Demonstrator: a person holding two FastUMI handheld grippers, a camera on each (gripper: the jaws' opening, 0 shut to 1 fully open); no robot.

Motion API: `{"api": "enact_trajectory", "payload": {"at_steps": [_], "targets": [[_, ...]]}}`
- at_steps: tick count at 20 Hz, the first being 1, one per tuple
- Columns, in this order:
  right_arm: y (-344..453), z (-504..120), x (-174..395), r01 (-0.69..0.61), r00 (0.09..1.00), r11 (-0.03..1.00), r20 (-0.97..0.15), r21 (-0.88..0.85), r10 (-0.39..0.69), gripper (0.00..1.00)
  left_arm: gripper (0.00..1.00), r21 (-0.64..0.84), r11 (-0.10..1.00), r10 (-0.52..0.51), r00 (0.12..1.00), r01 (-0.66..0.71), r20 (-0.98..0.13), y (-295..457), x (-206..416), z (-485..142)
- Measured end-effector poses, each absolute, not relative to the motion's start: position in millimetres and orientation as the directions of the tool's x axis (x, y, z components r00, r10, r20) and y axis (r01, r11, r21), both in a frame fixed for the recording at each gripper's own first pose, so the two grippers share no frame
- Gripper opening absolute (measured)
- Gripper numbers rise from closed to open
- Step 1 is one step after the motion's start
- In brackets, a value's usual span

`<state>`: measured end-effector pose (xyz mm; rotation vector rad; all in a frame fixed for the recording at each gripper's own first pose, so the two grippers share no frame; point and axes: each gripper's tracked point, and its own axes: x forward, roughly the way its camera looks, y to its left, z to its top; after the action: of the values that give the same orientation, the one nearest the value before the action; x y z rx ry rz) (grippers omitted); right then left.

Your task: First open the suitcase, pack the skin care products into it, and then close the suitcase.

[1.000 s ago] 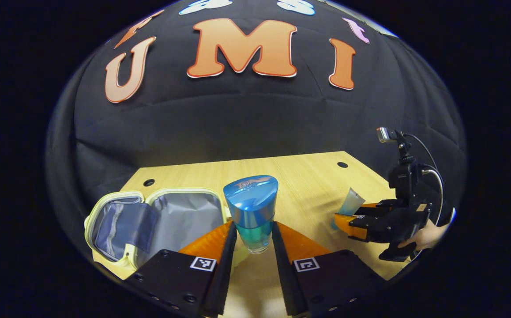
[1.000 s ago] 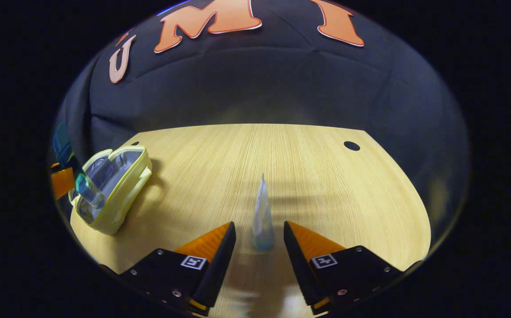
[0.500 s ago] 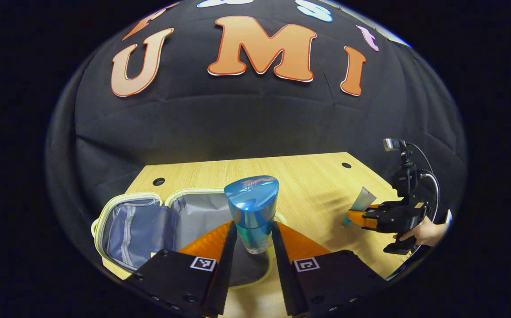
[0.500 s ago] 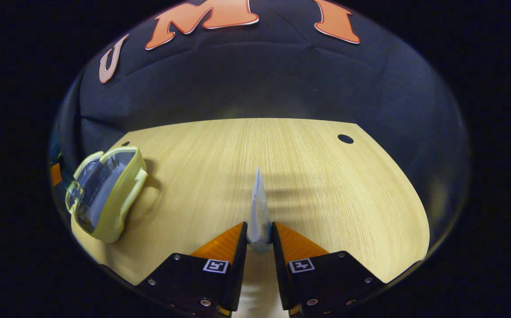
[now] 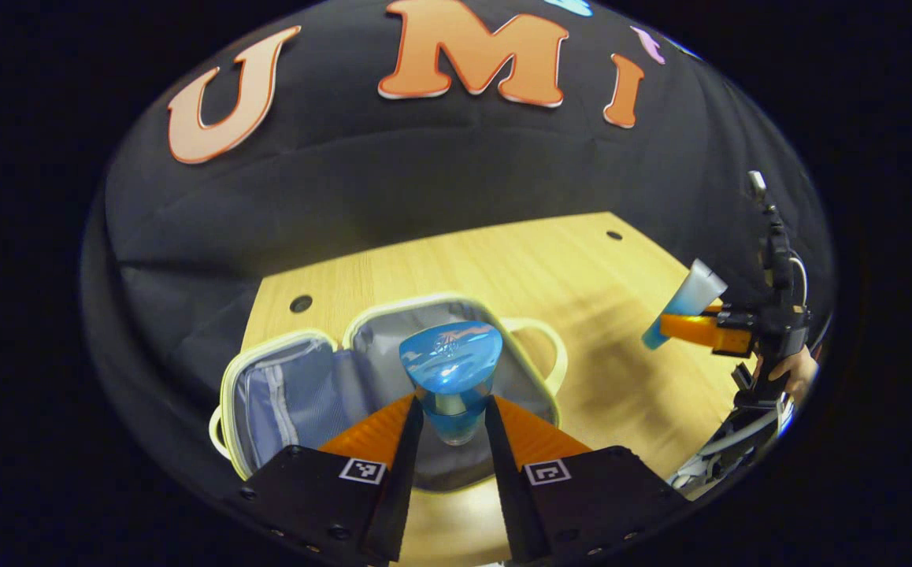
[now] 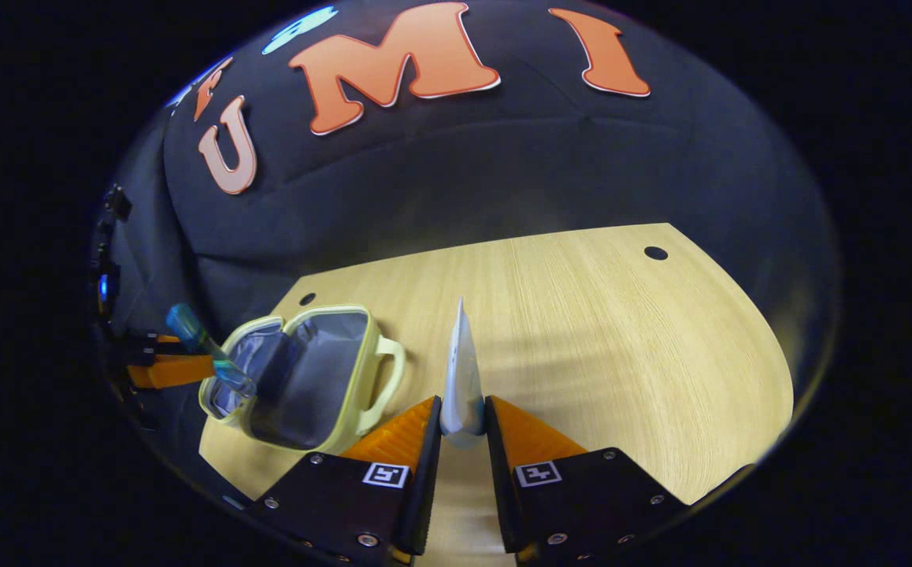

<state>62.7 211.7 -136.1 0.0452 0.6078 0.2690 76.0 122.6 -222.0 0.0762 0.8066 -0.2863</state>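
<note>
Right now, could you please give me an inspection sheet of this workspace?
Surface: wooden table, two holes near its back edge.
Job's things: suitcase open, lining exposed; blue-capped bottle and pale tube both held.
Clutter: nothing seen.
Grippers: left tongs shut on the bottle above the suitcase; right tongs shut on the tube.
Cables: cable looping on the right gripper.
Surroundings: black cloth wall.

The table (image 6: pixel 582 315) is pale wood with a fine straight grain and a matt finish. On it, the suitcase (image 5: pixel 393 378) has a smooth yellowish shell and grey cloth lining; over it, the bottle (image 5: pixel 450 370) shows a glossy blue cap above clear plastic.
</note>
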Motion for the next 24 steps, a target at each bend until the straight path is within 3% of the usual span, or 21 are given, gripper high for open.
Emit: {"api": "enact_trajectory", "payload": {"at_steps": [6,10,13,17,22,24], "targets": [[228,-122,34,-0.208,0.787,0.961,-0.553,0.181,0.274,0.35,0.49,-0.090,0.941,-0.239,0.454,0.326,-0.858,135,84,-271],[231,-128,25,-0.175,0.784,0.965,-0.565,0.197,0.257,0.35,0.49,-0.084,0.950,-0.198,0.372,0.300,-0.907,136,100,-299],[226,-128,24,-0.148,0.781,0.968,-0.577,0.201,0.239,0.35,0.49,-0.035,0.954,-0.145,0.355,0.299,-0.923,131,110,-305],[220,-130,26,-0.124,0.773,0.970,-0.593,0.207,0.225,0.35,0.49,0.016,0.941,-0.138,0.426,0.338,-0.894,118,153,-305],[222,-126,28,-0.120,0.774,0.970,-0.592,0.210,0.224,0.35,0.48,0.005,0.963,-0.112,0.413,0.271,-0.904,127,157,-332],[225,-121,30,-0.134,0.781,0.971,-0.583,0.196,0.226,0.35,0.76,-0.001,0.965,-0.121,0.439,0.263,-0.890,129,156,-325]]}}
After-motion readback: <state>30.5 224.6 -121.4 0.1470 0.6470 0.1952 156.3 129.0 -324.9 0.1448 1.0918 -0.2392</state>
